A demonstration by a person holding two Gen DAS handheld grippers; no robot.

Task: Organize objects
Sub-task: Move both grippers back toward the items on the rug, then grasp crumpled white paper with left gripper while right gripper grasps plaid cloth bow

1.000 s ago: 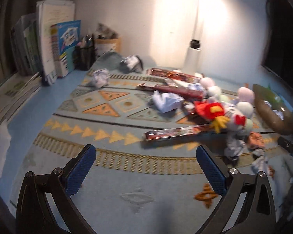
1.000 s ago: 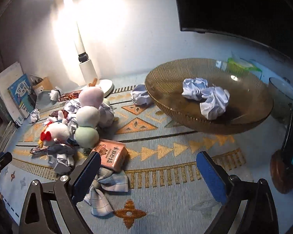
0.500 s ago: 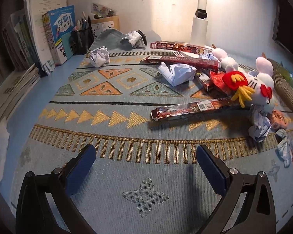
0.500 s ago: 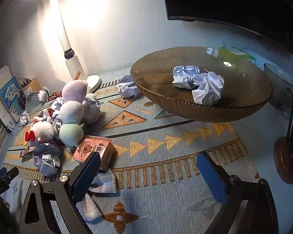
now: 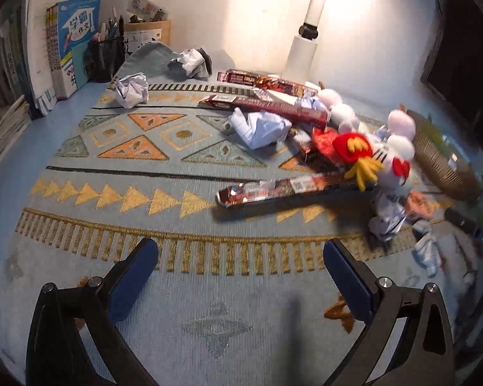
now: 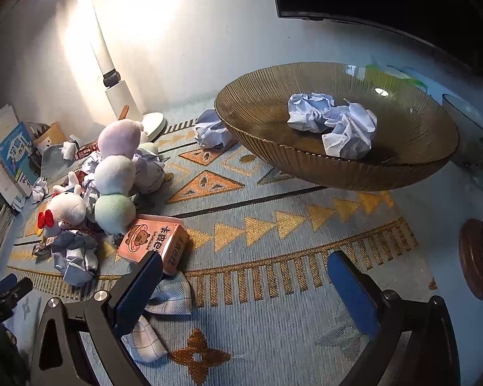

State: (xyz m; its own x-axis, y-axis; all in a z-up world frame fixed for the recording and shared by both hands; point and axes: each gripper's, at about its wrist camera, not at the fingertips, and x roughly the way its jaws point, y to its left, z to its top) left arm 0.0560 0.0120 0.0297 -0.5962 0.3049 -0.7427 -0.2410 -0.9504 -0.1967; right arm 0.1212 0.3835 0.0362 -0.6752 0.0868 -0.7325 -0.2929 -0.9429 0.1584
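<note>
My left gripper (image 5: 241, 265) hangs over the near edge of the mat (image 5: 164, 173) with its fingers wide and nothing between them. A second ago this view sat further back and took in more of the bench's left side; now the clutter fills more of the picture and the long foil packet (image 5: 283, 189) lies closer ahead of the fingers, right of centre. Behind it sit a paper wad (image 5: 262, 128), two more packets (image 5: 267, 106) and the plush toy (image 5: 380, 160) with its red bow. Another wad (image 5: 132, 90) lies near the mat's far left corner, beside the books (image 5: 71, 45) and pen cup (image 5: 104, 58) at the bench's back left.

My right gripper (image 6: 243, 268) also has its fingers wide; they have just been opening the last bit further, with only bare mat between them. The left finger stands just in front of the pink box (image 6: 153, 241), over a checked cloth (image 6: 164, 299). Compared with a second ago, the bowl (image 6: 306, 164) has slid rightward and looms larger in this view, toward the bench's far right, and its two paper wads (image 6: 331, 122) lie inside as before. A third wad (image 6: 212, 130) lies on the mat touching the bowl's left wall. The plush balls (image 6: 116, 173) stay piled left of the box, near the lamp (image 6: 112, 74) base.
</note>
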